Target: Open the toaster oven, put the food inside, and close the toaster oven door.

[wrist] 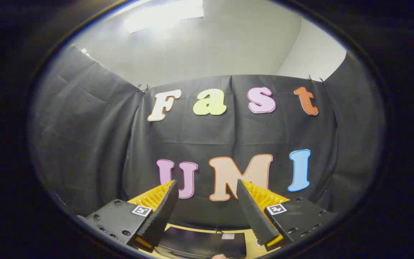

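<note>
With the gripper (206, 187) tilted up at the booth wall, fingers (162, 212) spread wide, nothing between them — below them a dark glossy appliance top (199, 242), probably the toaster oven, mostly cut off; its small label (228, 236) unreadable.

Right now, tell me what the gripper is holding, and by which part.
Nothing is held. The gripper is open, its fingers spread apart with only the black cloth wall showing between them. A dark flat thing lies below the fingers, untouched.
</note>
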`<action>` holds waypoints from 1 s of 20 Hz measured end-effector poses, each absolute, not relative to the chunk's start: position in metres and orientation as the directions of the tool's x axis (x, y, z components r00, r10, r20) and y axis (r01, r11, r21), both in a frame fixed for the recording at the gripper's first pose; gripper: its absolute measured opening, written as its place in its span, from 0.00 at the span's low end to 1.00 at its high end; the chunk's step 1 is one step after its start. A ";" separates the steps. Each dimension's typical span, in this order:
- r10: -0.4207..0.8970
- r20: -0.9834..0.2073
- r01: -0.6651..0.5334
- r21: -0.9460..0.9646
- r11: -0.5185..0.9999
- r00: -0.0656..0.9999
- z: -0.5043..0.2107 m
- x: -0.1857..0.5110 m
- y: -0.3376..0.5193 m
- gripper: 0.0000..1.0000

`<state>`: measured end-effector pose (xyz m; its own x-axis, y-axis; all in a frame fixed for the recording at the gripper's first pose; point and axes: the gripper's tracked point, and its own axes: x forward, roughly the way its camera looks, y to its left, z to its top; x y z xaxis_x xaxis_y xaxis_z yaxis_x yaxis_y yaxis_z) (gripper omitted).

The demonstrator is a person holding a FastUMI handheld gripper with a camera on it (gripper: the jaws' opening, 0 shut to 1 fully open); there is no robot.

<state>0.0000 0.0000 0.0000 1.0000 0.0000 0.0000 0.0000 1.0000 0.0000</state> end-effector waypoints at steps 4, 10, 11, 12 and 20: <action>0.029 -0.015 -0.029 0.006 1.000 0.999 -0.003 0.009 0.017 0.99; 0.045 -0.045 -0.045 0.003 0.999 0.998 -0.014 0.016 0.025 0.99; 0.045 -0.053 -0.045 0.001 0.999 0.998 -0.016 0.017 0.025 0.99; 0.046 -0.060 -0.046 -0.001 0.999 0.997 -0.021 0.017 0.026 0.99; 0.045 -0.230 -0.046 0.000 0.999 0.972 -0.117 0.019 0.019 1.00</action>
<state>0.0186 0.0187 -0.1171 0.9721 0.0452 -0.2301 -0.0464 0.9989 0.0001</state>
